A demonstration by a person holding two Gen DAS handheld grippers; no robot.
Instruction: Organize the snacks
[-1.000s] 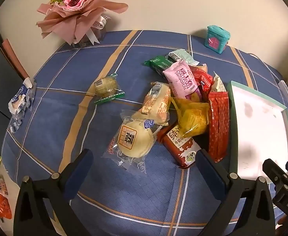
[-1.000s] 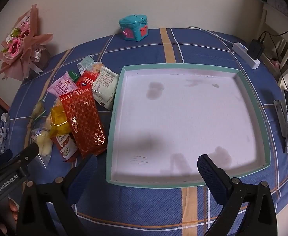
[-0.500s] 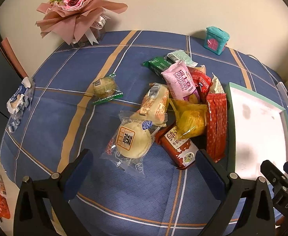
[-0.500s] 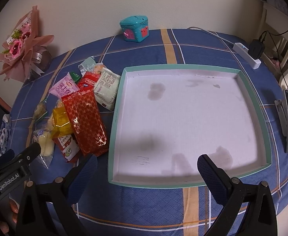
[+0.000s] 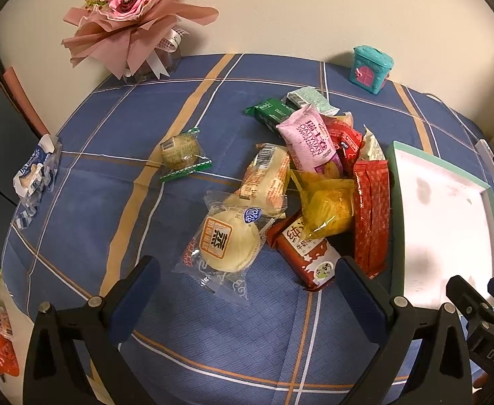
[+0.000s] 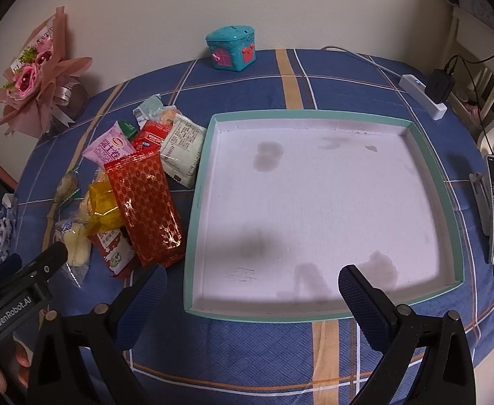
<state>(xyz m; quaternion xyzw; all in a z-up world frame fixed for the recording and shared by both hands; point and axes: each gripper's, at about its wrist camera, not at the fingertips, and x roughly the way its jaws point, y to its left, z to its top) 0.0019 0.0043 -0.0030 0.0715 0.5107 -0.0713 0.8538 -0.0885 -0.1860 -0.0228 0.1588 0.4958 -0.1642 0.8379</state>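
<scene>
Fingers (image 5: 139,290) of left gripper (image 5: 247,290) spread wide and empty, round bun packet (image 5: 228,244) just ahead between them.

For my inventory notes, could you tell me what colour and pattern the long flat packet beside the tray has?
Red with a gold lattice print; the long packet shows best in the right wrist view.

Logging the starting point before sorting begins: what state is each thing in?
Left gripper: open, holding nothing.
Right gripper: open, holding nothing.
Tray: no snacks in it, stained.
Round bun: sealed, flat on the cloth.
Red packet: sealed, atop the pile.
Teal box: closed.
</scene>
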